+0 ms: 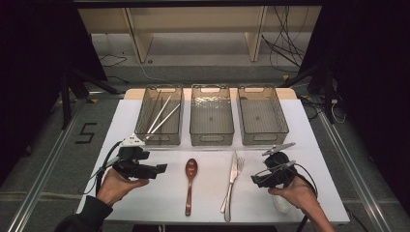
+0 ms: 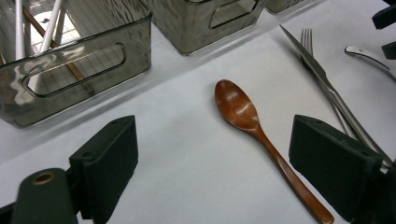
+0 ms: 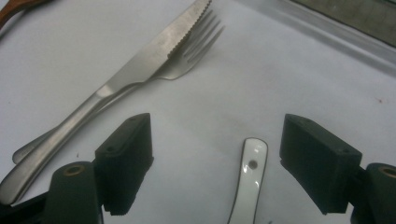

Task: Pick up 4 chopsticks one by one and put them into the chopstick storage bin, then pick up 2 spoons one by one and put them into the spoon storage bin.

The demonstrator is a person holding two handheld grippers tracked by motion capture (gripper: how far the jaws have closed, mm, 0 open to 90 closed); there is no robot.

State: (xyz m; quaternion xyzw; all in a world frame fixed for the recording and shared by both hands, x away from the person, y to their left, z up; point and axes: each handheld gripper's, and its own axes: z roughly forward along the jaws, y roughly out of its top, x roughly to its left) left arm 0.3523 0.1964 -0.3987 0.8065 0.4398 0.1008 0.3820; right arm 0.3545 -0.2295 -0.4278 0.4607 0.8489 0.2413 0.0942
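A brown wooden spoon [image 1: 190, 181] lies at the middle of the white table [image 1: 309, 145], bowl pointing away. Right of it a steel knife [image 1: 233, 171] lies over a fork [image 1: 239, 162]. My left gripper [image 1: 155, 169] hovers open left of the spoon. In the left gripper view the wooden spoon [image 2: 238, 109] lies between the wide-open jaws of that gripper [image 2: 215, 135]. My right gripper [image 1: 257, 180] is open right of the knife. Its own view shows the gripper [image 3: 217, 128] open over a white ceramic spoon handle [image 3: 250, 182], with the knife [image 3: 140, 60] and fork [image 3: 194, 53] beyond.
Three clear smoky bins stand in a row at the back: the left bin [image 1: 159, 140] holds chopsticks [image 1: 162, 113], while the middle bin [image 1: 211, 140] and right bin [image 1: 263, 140] hold nothing. The table's edges drop to the floor on all sides.
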